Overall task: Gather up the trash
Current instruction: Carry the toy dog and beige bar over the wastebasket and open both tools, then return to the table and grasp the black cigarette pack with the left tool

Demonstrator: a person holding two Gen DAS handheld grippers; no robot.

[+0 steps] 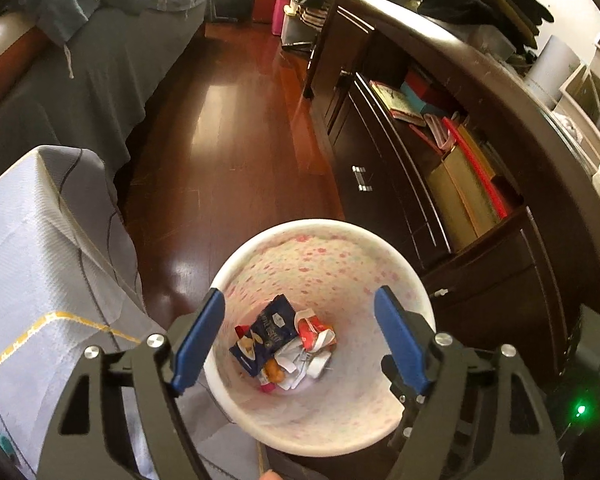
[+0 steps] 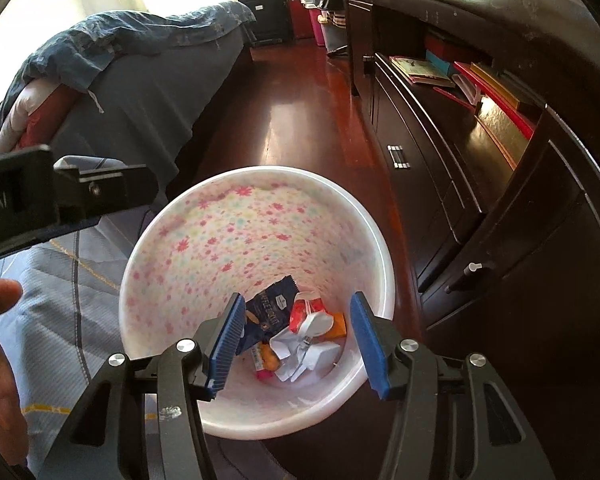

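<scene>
Above the flowered bin (image 1: 320, 420), both the left gripper (image 1: 300, 336) and right gripper (image 2: 298, 340) are hovering with fingers apart, gripping nothing, over wrappers (image 2: 296, 336) lying inside.

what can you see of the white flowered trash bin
The round white plastic trash bin with pink and pale flower print inside stands upright and open on the dark red wooden floor, between a grey-blue covered bed corner and a dark wooden dresser. Crumpled wrappers lie at its bottom. Nothing grips it.
</scene>
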